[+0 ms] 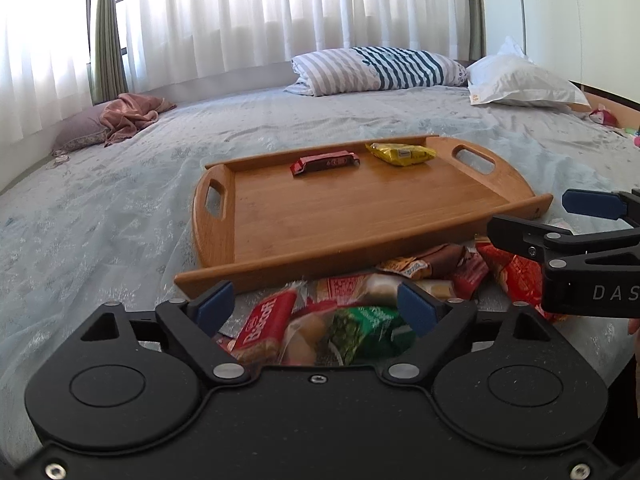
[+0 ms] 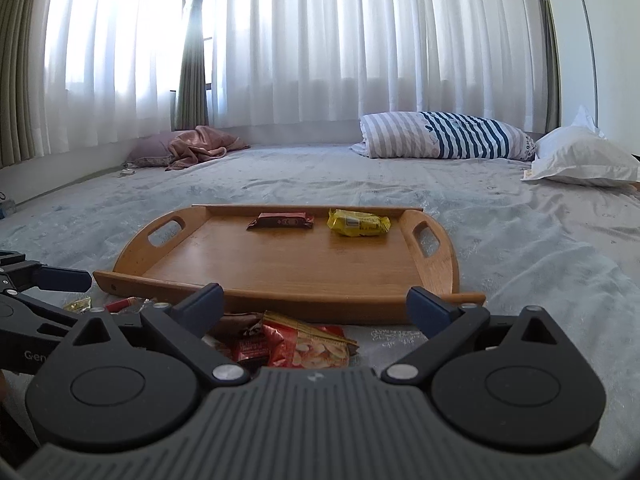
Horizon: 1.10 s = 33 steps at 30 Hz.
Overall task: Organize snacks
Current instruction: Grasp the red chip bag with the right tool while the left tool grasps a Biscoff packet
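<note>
A wooden tray lies on the bed. On its far side lie a red bar and a yellow packet. A pile of snack packets lies in front of the tray's near rim. My left gripper is open and empty just above a red Biscoff packet and a green packet. My right gripper is open and empty over a red packet. The right gripper also shows in the left wrist view.
A striped pillow and a white pillow lie at the far right of the bed. A pink cloth on a cushion lies at the far left. White curtains hang behind.
</note>
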### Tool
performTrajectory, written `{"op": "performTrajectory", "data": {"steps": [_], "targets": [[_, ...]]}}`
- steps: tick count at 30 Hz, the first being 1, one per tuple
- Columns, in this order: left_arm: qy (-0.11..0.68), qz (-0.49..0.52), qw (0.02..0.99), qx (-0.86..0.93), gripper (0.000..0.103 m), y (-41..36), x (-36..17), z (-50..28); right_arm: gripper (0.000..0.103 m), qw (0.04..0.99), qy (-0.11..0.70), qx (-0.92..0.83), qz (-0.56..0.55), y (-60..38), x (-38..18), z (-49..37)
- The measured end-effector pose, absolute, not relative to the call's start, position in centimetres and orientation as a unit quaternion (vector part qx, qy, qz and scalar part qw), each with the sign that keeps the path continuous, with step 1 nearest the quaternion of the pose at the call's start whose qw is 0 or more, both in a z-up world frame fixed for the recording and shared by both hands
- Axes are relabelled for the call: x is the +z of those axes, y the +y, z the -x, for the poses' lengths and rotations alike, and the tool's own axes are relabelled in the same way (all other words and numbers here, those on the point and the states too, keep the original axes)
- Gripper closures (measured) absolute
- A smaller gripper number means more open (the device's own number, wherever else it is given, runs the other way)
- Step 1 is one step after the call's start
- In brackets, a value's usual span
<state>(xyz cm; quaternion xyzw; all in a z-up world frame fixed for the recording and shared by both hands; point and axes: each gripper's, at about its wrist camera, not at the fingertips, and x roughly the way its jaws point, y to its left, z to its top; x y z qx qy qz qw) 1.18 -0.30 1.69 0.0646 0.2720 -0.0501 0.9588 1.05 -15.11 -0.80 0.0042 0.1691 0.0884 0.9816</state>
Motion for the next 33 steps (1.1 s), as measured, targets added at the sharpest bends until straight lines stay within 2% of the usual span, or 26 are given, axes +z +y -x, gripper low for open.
{"op": "performTrajectory", "data": {"steps": [1,3,6,10,16,24,26,33], "targets": [[0.271,-0.063,0.959,-0.047,0.022,-0.1,1.7,-1.0,0.003,0.982,0.17,0.087,-0.007,-15.1,-1.0,-0.8],[0.265,-0.065,0.961,-0.033,0.033,0.3,1.8,-0.7,0.005,0.981,0.175,0.085,-0.013,-15.1,-1.2,-0.5],[0.251,-0.08,0.965,-0.006,0.044,0.9,2.4,-0.3,0.013,0.979,0.182,0.083,-0.026,-15.3,-1.4,0.2],[0.252,-0.063,0.966,0.0,0.052,2.2,3.0,-0.6,0.022,0.978,0.188,0.087,-0.03,-15.1,-1.6,0.9],[0.293,0.004,0.956,-0.012,0.072,4.2,2.2,-1.6,0.036,0.976,0.203,0.078,-0.023,-14.7,-2.0,1.2],[0.304,0.001,0.953,0.002,0.071,4.4,1.5,-1.7,0.046,0.971,0.225,0.079,-0.014,-14.5,-2.5,0.8],[0.31,-0.003,0.951,0.003,0.065,4.6,1.3,-2.0,0.046,0.971,0.226,0.078,-0.013,-14.4,-2.7,0.7],[0.319,-0.001,0.948,-0.002,0.065,4.9,1.0,-2.4,0.046,0.969,0.232,0.078,-0.013,-14.4,-2.8,0.5]]}}
